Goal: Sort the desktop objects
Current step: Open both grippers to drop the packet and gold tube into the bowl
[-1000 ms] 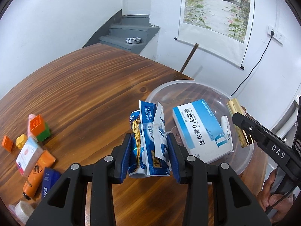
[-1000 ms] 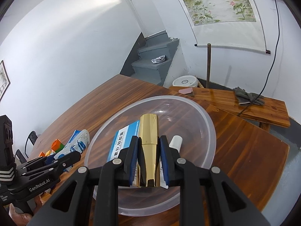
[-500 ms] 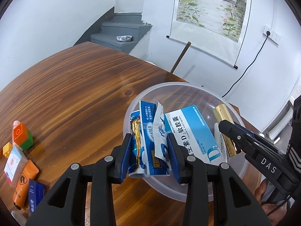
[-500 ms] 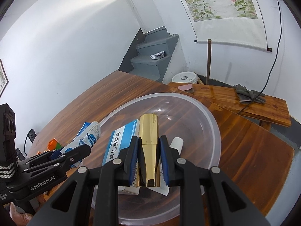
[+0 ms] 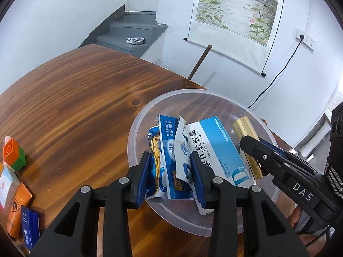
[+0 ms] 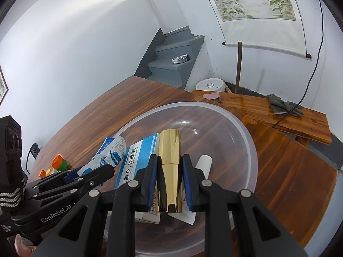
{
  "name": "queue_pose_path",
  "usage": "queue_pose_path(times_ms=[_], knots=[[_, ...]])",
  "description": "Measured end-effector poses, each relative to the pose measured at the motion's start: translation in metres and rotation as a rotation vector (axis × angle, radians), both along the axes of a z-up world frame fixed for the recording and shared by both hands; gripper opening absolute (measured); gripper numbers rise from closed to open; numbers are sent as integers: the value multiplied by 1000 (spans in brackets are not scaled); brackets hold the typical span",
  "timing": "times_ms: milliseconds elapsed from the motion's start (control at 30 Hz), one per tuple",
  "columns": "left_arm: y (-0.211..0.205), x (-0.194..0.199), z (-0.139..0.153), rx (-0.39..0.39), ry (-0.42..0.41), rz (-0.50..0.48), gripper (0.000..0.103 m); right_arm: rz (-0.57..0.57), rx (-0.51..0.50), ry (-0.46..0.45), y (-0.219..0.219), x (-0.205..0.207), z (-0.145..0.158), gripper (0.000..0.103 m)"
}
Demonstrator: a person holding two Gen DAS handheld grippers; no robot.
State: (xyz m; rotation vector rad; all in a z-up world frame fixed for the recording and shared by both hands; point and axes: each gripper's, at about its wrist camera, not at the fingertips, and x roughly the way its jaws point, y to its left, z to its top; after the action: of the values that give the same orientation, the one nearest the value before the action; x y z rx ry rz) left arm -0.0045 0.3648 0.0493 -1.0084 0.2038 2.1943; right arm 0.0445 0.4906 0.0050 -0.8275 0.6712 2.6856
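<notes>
A clear plastic bowl (image 5: 137, 128) (image 6: 250, 141) sits on the wooden table (image 5: 75, 98). Inside it lie a blue and white medicine box (image 5: 218, 147) (image 6: 137, 156) and a white tube (image 6: 204, 161). My left gripper (image 5: 170, 171) is shut on crumpled blue and white packets (image 5: 171, 150) and holds them over the bowl's near left part. My right gripper (image 6: 170, 172) is shut on a shiny gold tube (image 6: 170, 147) (image 5: 246, 137), held above the bowl's inside beside the box. Each gripper shows in the other's view.
Left of the bowl lie an orange and green block (image 5: 12, 154), a white carton (image 5: 6, 184), an orange tube (image 5: 17, 209) and a dark blue box (image 5: 30, 224). A wooden bench (image 6: 278, 115) with grey gloves (image 6: 283, 107) stands beyond the table's far edge.
My left gripper has carried the packets from beside the bowl to over its inside. The right gripper with the gold tube has stayed about where it was.
</notes>
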Motion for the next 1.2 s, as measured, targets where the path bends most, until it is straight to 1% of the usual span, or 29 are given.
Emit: queue_pose_path(times_ms=[167, 233, 333, 400, 433, 500, 633, 733, 800, 933, 1100, 1200], knots=[[0, -2, 0, 7, -13, -1, 40, 1, -2, -7, -1, -1, -1, 25], [0, -3, 0, 9, -30, -5, 41, 1, -3, -12, -1, -1, -1, 25], [-1, -3, 2, 36, -52, -20, 50, -1, -7, -17, 0, -1, -2, 26], [-1, 0, 4, 41, -44, -25, 58, -4, -4, -21, -1, -1, -2, 26], [-2, 2, 5, 41, -35, -26, 59, -6, -2, -23, -1, -1, -2, 26], [-2, 4, 6, 37, -24, -22, 59, -12, -2, -28, -1, -1, -2, 27], [-6, 5, 8, 51, -26, -24, 59, -8, -5, -26, -2, 0, -2, 27], [-9, 6, 9, 47, -22, -21, 59, -6, 2, -31, -3, -2, -1, 27], [-10, 6, 10, 29, -14, -5, 59, -4, 5, -30, -4, -2, -1, 27], [-12, 7, 9, 29, -15, -13, 59, -1, 6, -27, -6, -3, -1, 27], [-18, 12, 13, 17, 13, -7, 59, -2, 2, -23, -8, -3, 0, 27], [-25, 12, 15, 23, 15, 2, 59, -3, 8, -17, -10, -1, 2, 27]])
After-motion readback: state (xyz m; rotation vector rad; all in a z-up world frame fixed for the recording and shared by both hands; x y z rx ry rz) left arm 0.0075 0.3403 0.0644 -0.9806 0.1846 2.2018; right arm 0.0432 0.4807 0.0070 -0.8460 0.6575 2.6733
